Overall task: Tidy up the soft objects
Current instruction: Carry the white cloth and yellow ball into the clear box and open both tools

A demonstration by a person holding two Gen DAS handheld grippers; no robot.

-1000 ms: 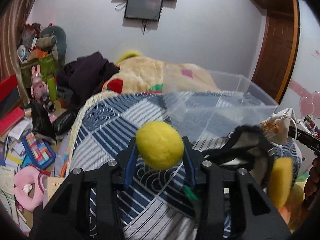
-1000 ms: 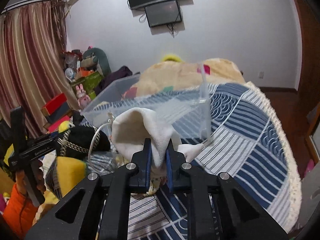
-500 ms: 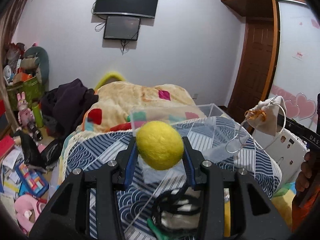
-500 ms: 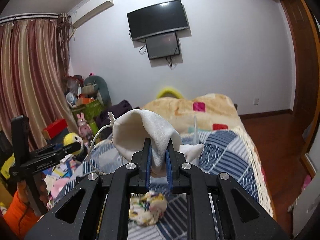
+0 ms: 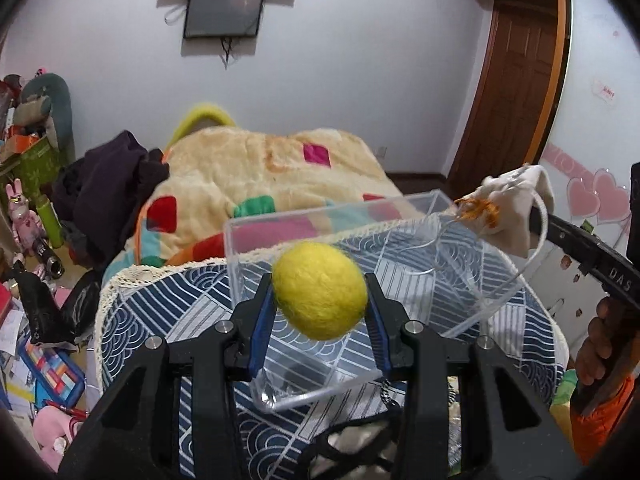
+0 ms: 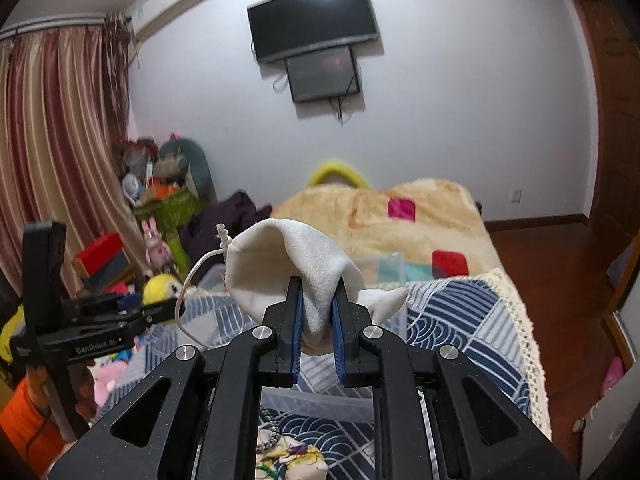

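Observation:
My left gripper [image 5: 320, 300] is shut on a yellow felt ball [image 5: 320, 290] and holds it over the near end of a clear plastic box [image 5: 248, 236] on the blue patterned bedspread. My right gripper [image 6: 316, 304] is shut on a white drawstring pouch [image 6: 280, 264] and holds it up in the air. The pouch also shows at the right of the left wrist view [image 5: 512, 210], above the box's right end. The ball shows in the right wrist view [image 6: 160, 286], at the left gripper's tip.
A beige patchwork blanket [image 5: 260, 168] lies beyond the box. A small floral cloth item [image 6: 288, 456] and a dark fabric piece [image 5: 352, 448] lie on the bedspread [image 5: 160, 312] below the grippers. Toys and boxes crowd the floor at the left [image 5: 36, 208].
Both grippers rose from near the bedspread, still holding the ball and the pouch. The left view then tilted down, so the clear box now lies under the ball.

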